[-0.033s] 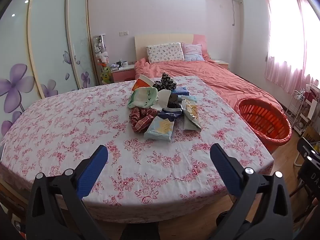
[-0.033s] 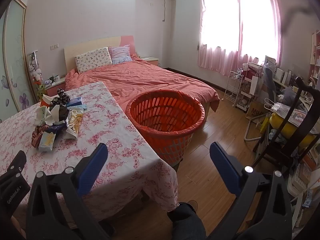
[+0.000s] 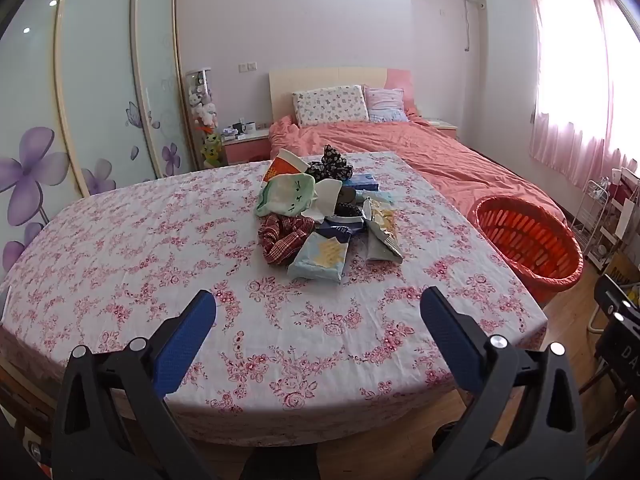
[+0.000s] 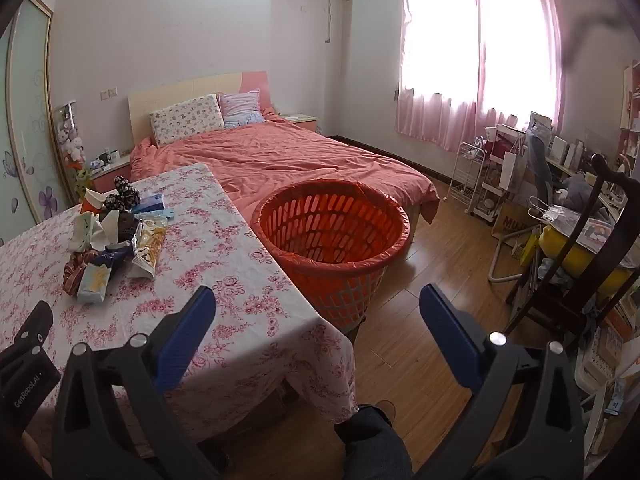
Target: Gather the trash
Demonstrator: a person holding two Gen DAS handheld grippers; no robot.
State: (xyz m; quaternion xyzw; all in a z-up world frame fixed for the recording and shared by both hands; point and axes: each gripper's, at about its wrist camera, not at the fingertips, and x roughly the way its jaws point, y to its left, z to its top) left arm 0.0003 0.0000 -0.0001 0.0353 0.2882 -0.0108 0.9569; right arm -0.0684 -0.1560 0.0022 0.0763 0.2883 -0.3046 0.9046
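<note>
Left wrist view: the left tool (image 3: 318,312) gapes empty, short of the trash pile (image 3: 326,216) mid-table (image 3: 120,248); cloth items tangled in could get grabbed by mistake.

Right wrist view: the right tool (image 4: 318,312) gapes empty; the orange basket (image 4: 332,232) stands just beside the table's edge, so a careless toss could miss.

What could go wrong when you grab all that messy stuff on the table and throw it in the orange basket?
1. The pile of wrappers and cloths is jumbled and overlapping, so one grab by the left gripper might drag neighbours along or scatter them.
2. The orange basket stands on the floor beside the table, so a dropped wrapper could miss its rim.
</note>
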